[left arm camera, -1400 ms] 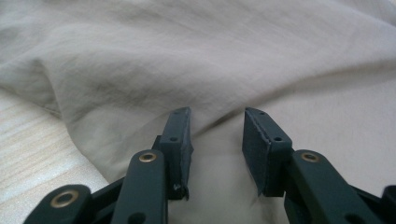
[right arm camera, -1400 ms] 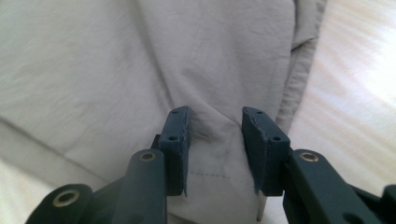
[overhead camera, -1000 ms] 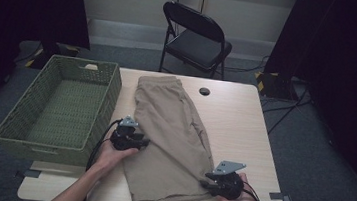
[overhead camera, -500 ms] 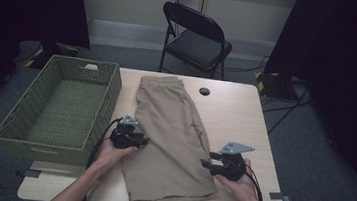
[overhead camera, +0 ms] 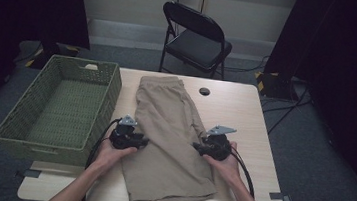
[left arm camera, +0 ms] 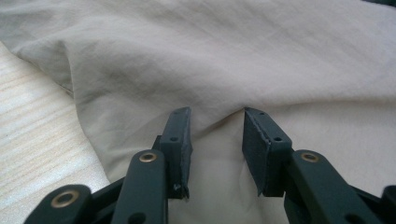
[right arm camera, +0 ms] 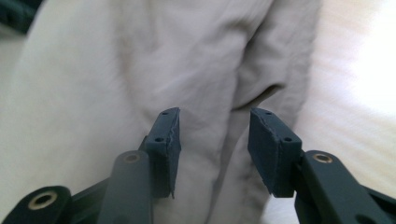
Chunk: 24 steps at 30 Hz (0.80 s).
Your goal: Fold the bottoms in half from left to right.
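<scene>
khaki shorts (overhead camera: pixel 170 137): one pair, laid flat down the middle of the wooden table (overhead camera: pixel 245 117), waistband at the far end, leg hems toward the person; cloth lightly creased.
left gripper (overhead camera: pixel 138 140): at the shorts' left edge, roughly mid-length; in the left gripper view its jaws stand apart over the fabric, a soft ridge of cloth (left arm camera: pixel 219 122) lying between them, not pinched.
right gripper (overhead camera: pixel 197 148): at the shorts' right edge, level with the left one; in the right gripper view its jaws are parted above a lengthwise fold (right arm camera: pixel 243 100) near the hem side, bare tabletop just beyond.
green woven basket (overhead camera: pixel 24 114): on the table's left part, just beside the shorts.
small black round object (overhead camera: pixel 204 91): on the table near the waistband, apart from the shorts.
black folding chair (overhead camera: pixel 198 37): behind the table's far edge.
</scene>
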Available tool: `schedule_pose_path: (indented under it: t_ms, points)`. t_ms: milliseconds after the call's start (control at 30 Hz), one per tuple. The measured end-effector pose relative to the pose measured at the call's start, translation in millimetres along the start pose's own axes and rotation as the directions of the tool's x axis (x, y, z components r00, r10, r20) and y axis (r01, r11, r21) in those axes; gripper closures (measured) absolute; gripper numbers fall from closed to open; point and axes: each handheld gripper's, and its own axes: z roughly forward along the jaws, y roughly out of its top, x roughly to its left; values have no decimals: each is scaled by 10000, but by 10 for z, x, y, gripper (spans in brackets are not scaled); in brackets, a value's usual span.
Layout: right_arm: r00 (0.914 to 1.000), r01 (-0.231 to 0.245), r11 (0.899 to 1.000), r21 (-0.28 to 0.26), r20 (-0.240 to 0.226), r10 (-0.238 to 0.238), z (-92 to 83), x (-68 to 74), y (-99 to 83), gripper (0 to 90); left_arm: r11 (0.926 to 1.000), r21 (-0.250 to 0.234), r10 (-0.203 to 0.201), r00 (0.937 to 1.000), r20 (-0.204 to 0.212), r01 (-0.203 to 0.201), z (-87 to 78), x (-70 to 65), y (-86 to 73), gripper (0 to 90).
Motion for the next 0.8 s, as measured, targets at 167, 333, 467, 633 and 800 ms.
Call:
schedule_pose_path:
  t_ms: [167,333,467,633,800]
  points:
    - [9994,327,9984,454,99,-332,44,32,-68,535,9999,-100,-16,10000,-18,16,10,5,0,618]
    - [9997,247,9983,526,78,-252,19,55,-85,536,9999,-104,46,9999,-111,-47,24,-9,9,613]
    - [9990,444,9971,617,-137,-436,-64,91,-151,538,9998,-189,56,10000,-83,-57,38,-12,11,609]
    - [9973,647,9955,686,-393,-621,-212,171,-278,541,9997,-194,162,9999,28,-161,56,-36,15,598]
    - [9949,860,9931,797,-591,-814,-342,260,-385,541,9995,-37,320,9991,262,-319,64,-101,20,597]
